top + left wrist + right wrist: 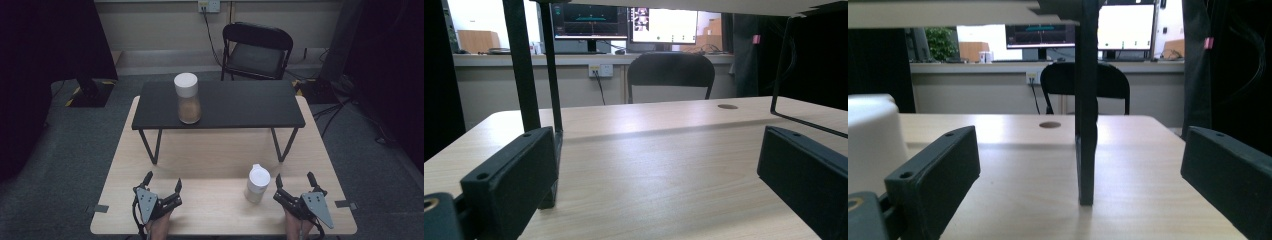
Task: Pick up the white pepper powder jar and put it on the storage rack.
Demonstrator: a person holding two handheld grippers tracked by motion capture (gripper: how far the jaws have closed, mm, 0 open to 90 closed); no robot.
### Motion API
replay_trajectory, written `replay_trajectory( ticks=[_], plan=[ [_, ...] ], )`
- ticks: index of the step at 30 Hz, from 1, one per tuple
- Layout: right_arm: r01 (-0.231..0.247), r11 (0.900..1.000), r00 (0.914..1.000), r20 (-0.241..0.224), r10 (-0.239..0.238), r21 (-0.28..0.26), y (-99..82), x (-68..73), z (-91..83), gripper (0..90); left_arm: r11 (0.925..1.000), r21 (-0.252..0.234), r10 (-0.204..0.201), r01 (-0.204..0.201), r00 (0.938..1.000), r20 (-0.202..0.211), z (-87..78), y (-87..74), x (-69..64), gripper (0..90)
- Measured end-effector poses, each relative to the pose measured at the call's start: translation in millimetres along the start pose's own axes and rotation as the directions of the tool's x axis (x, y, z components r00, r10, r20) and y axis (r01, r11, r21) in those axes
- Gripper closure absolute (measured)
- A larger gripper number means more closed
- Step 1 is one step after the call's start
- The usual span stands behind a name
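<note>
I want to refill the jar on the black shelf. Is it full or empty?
Partly full: the jar stands upright with its white lid on, and brown contents fill roughly its lower half, clear glass above.

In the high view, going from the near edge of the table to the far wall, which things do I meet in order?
Left tool and right tool → white lidded container → glass jar with white lid and brown contents on the black raised shelf → black folding chair.
</note>
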State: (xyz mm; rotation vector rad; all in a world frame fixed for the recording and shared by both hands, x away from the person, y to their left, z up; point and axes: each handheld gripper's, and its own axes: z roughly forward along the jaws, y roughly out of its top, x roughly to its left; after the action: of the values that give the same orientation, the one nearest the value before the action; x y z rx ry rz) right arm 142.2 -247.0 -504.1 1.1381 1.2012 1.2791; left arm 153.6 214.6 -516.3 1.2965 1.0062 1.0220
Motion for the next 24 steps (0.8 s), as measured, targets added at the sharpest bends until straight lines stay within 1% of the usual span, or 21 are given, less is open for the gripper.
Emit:
replay_trajectory(
  ticks=[3, 6, 11, 18, 20, 21, 24],
  plan=[
    [-0.017, 0.9995, 0.9998, 0.006, 0.017, -0.025, 3.1, 2.3, -3.2, 0.7, 1.0000, 0.000, 0.000, 0.000, 1.0000, -0.002, 0.0, 0.0, -0.4, 2.3],
    [-0.035, 0.9989, 0.9994, -0.010, 0.034, -0.030, 8.8, 1.0, -5.4, 0.6, 1.0000, 0.000, 0.000, 0.000, 1.0000, -0.003, 0.0, 0.0, -0.6, 2.3],
    [-0.029, 0.9979, 0.9993, -0.026, 0.028, -0.057, 19.1, 5.0, -11.0, 0.6, 1.0000, 0.000, 0.000, 0.000, 1.0000, -0.006, -0.1, 0.0, -1.1, 2.2],
    [-0.018, 0.9926, 0.9990, -0.043, 0.013, -0.120, 29.2, 12.2, -18.5, 0.6, 1.0000, 0.000, 0.000, 0.000, 1.0000, -0.008, 0.0, 0.0, -1.5, 2.2],
    [-0.015, 0.9910, 0.9982, -0.060, 0.007, -0.133, 32.4, 14.4, -19.8, 0.6, 1.0000, 0.000, 0.000, 0.000, 1.0000, -0.008, 0.0, 0.1, -1.4, 2.2],
    [-0.017, 0.9911, 0.9971, -0.076, 0.007, -0.132, 34.3, 14.2, -19.7, 0.6, 1.0000, 0.000, 0.000, 0.000, 1.0000, -0.008, 0.0, 0.0, -1.4, 2.2],
    [-0.026, 0.9942, 0.9925, -0.121, 0.013, -0.104, 42.7, 13.4, -18.8, 0.6, 1.0000, 0.000, 0.000, 0.000, 0.9999, -0.016, 0.1, 0.1, -3.0, 2.4]
  ],
)
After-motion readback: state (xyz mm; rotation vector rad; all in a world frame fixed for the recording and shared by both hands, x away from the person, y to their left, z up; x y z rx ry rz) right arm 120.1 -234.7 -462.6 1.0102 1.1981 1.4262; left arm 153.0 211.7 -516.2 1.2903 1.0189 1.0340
